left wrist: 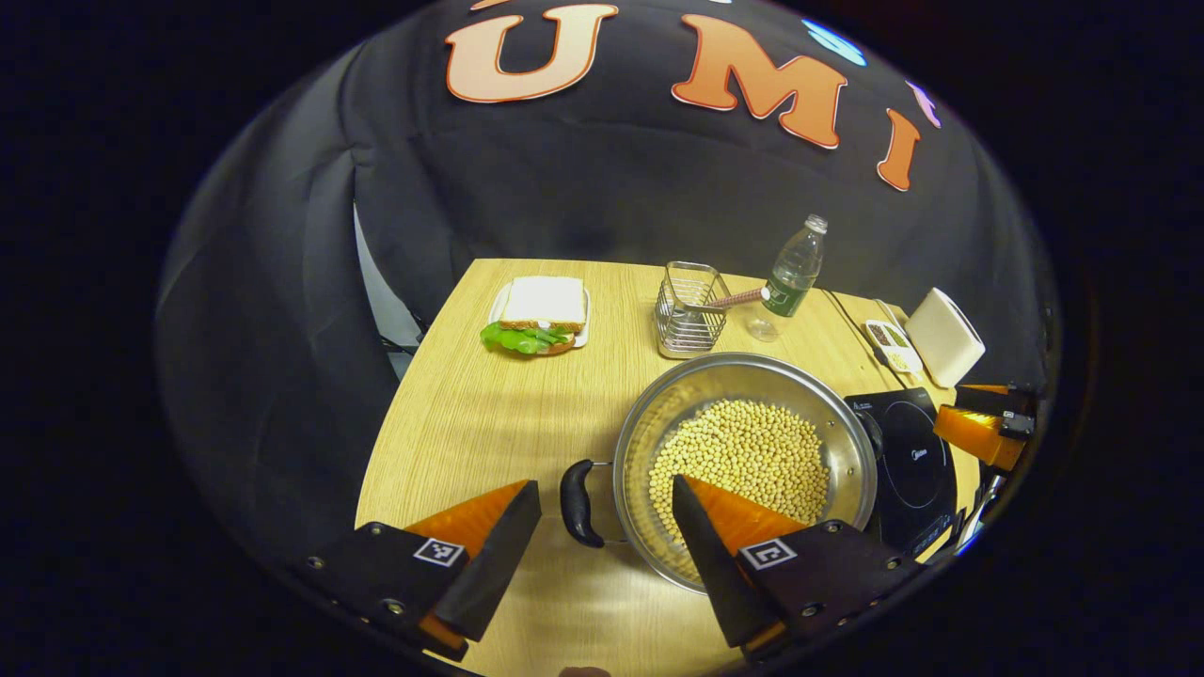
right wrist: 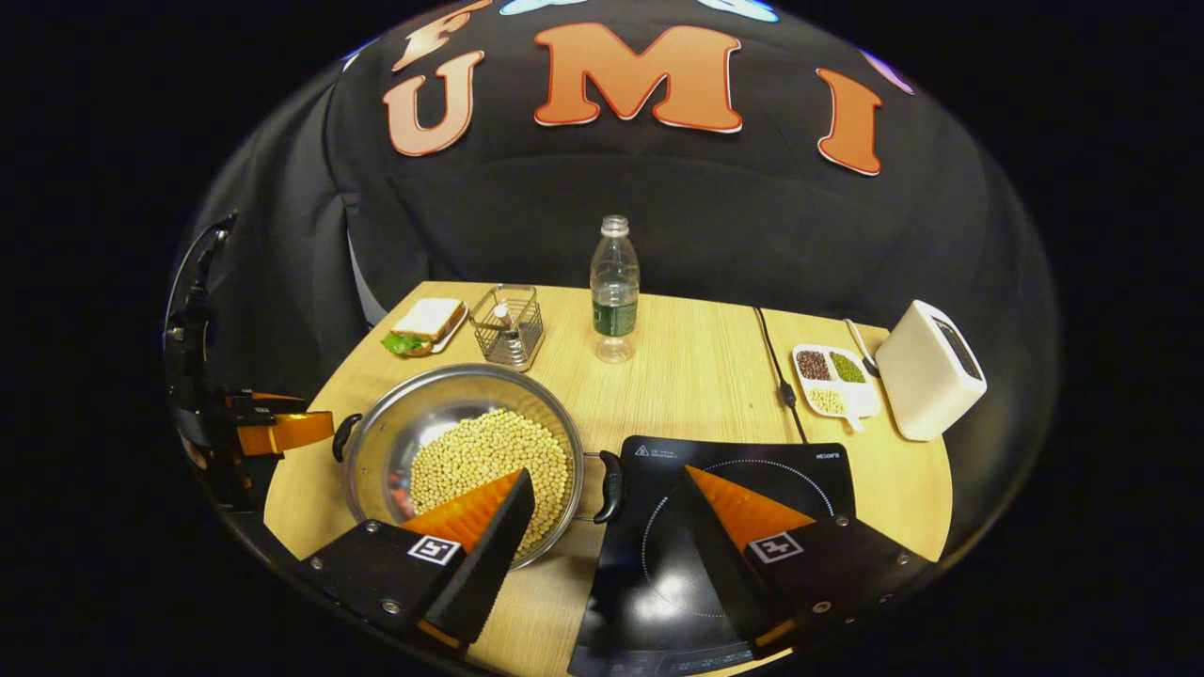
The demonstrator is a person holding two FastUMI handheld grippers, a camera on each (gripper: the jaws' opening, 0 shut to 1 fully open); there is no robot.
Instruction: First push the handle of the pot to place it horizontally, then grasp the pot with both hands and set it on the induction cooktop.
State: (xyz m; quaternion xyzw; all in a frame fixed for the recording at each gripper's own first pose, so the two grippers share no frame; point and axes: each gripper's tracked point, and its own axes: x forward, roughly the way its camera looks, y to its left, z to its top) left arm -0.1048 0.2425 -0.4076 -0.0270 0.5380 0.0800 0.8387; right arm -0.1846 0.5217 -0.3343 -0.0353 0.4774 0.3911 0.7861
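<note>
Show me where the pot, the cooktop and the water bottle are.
Pot [left wrist: 658,404]: left gripper view, bare steel inner wall above the beans.
Cooktop [right wrist: 752,461]: right gripper view, black glass top near its far edge.
Water bottle [right wrist: 614,282]: right gripper view, clear body above the label.

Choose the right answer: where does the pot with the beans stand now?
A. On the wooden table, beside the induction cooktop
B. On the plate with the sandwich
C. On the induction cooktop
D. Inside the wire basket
A: in the right gripper view the pot rests on the bare table, its right handle next to the edge of the induction cooktop, not on it.
</note>
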